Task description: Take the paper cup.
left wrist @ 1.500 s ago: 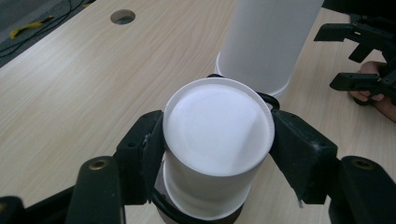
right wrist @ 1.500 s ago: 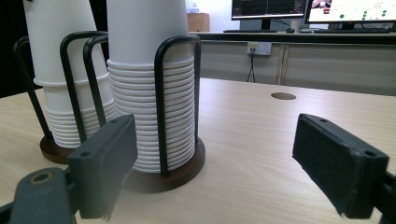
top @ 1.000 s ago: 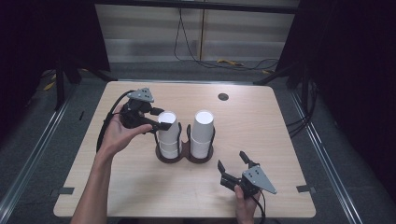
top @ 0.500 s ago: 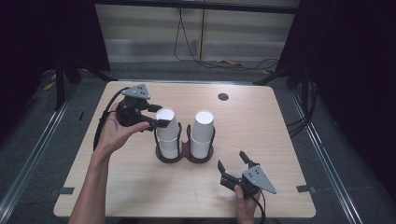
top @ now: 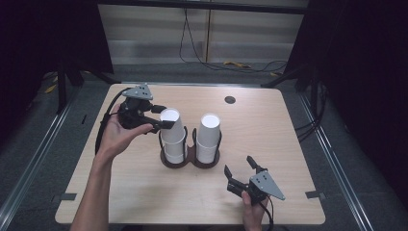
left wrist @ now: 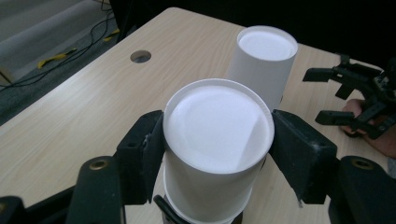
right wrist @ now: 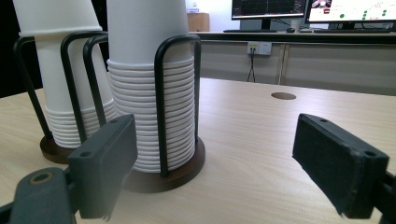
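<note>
Top cup [left wrist: 217,135] clamped between left gripper [left wrist: 217,154] pads (touching).

Matt white paper cups [left wrist: 217,140] sit in a black metal-wire holder [right wrist: 161,107] on a smooth pale wood-grain table [top: 269,134].

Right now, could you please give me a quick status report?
Left tongs shut on top cup of left stack. Right tongs open, empty, near table edge. Right stack untouched. Nothing in the way.

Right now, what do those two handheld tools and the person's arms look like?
Both are black, each with two blocky jaws. The left gripper and right gripper each carry a grey three-cornered plate on top. A black cable loops from the left one. The forearms are bare, with no sleeves in view.
</note>
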A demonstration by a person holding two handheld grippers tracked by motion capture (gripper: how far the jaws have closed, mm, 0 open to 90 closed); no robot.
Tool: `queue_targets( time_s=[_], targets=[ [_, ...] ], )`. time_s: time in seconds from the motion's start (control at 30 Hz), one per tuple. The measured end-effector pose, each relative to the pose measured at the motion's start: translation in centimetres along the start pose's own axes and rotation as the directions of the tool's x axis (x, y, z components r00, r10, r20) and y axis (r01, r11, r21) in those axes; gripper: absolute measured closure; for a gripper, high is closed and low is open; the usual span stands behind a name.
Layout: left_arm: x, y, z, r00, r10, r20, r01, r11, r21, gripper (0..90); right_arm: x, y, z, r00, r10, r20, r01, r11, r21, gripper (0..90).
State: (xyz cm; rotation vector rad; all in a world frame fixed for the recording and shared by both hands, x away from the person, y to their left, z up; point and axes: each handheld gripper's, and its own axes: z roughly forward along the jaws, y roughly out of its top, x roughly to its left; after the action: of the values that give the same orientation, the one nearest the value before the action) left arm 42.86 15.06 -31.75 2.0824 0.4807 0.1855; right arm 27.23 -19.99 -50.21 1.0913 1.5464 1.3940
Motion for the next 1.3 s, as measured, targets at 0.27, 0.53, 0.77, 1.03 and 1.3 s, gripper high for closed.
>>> queue_targets(
  time_s=[0.27,0.53,0.77,1.03,1.3],
  targets=[
    [-0.8,0.0,-0.8,1.0,0.005,-0.004,-0.005,0.9982,-0.06,36.6,0.0,0.0,0.0,1.0,-0.002,0.006,0.002,1.0,-0.004,13.6],
    [-1.6,0.1,-1.7,0.9997,0.024,-0.003,-0.024,0.9937,-0.11,36.5,0.0,0.0,0.0,1.0,-0.001,0.006,0.001,1.0,-0.003,13.5],
    [-2.1,-0.5,-2.1,0.9999,0.008,-0.011,-0.009,0.9897,-0.143,36.5,0.0,0.0,0.0,1.0,-0.001,0.005,0.001,1.0,-0.005,13.6],
    [-3.0,-1.1,-2.5,1.0,0.006,0.001,-0.006,0.9832,-0.182,36.6,0.0,0.0,0.0,1.0,0.0,0.002,0.0,1.0,-0.002,13.5],
    [-3.7,-2.2,-2.4,0.9998,-0.016,0.007,0.017,0.9757,-0.219,36.6,0.0,0.0,0.0,1.0,-0.001,0.001,0.001,1.0,-0.002,13.5]
  ],
)
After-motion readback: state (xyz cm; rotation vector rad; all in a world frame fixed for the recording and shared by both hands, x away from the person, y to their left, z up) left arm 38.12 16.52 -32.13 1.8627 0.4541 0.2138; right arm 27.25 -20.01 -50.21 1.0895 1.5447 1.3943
